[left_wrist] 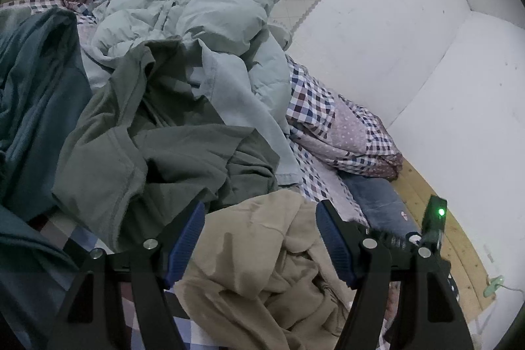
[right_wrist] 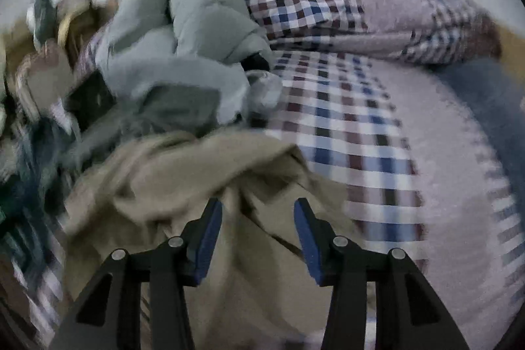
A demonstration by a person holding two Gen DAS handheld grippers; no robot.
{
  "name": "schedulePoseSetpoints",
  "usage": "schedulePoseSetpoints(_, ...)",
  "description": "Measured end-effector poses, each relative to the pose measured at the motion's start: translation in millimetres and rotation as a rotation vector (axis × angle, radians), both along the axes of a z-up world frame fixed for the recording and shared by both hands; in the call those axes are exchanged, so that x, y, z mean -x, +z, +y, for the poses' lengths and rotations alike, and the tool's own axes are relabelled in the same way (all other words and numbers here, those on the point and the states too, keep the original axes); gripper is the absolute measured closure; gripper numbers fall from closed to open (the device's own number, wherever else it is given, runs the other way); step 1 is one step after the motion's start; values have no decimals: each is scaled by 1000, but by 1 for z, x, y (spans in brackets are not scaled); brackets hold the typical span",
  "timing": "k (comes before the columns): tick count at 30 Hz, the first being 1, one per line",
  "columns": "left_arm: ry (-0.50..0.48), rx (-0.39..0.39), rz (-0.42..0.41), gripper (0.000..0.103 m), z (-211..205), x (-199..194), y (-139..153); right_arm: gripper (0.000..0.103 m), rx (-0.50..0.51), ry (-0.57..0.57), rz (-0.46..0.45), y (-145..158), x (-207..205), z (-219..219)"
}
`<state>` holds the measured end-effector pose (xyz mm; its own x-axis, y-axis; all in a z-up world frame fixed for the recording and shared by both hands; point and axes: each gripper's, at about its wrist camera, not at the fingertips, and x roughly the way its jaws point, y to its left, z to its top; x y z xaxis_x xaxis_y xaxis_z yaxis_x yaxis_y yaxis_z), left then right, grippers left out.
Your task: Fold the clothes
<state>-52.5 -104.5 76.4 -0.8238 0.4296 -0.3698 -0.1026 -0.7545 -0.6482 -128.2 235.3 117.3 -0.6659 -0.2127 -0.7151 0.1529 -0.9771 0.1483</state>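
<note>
A crumpled beige garment of soft, matte cloth lies bunched on the bed in front of both tongs, with no clear long axis; its folds run roughly away from the cameras towards the pile behind. The left tongs stand spread, blue ribbed pads apart on either side of the beige cloth, not pressing it. The right tongs are parted too, the beige garment lying between and under the pads without being pinched; this view is blurred. Behind the garment lie an olive-green top, a pale blue puffy quilted jacket and a dark teal piece at the left. A checked bedsheet lies flat and bare to the right, with a rolled checked quilt along the white wall.
</note>
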Motion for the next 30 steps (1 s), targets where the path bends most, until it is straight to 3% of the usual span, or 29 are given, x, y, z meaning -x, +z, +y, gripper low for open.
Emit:
schedulePoseSetpoints(3, -5, 0, 0, 29, 2, 0, 0, 54, 154, -43, -4, -2, 18, 4)
schedulePoseSetpoints(9, -7, -4, -2, 29, 2, 1, -1, 57, 326, -139, -84, -22, 46, 15)
schedulePoseSetpoints(14, -11, -2, -3, 29, 3, 1, -2, 74, 381, -186, -120, -37, 63, 20)
schedulePoseSetpoints(19, -40, -28, 3, 29, 4, 1, -2, 100, 335, -157, -110, -33, 70, 9)
schedulePoseSetpoints(22, -124, -109, 17, 29, 6, 1, -1, 101, 287, -131, -31, -12, 56, 3)
schedulePoseSetpoints(28, -312, -189, 39, 29, 29, -1, 4, 102, 237, -45, 150, 52, 9, -16)
schedulePoseSetpoints(30, -383, -250, 35, 24, 36, -1, 3, 102, 225, -13, 205, 74, -10, -24)
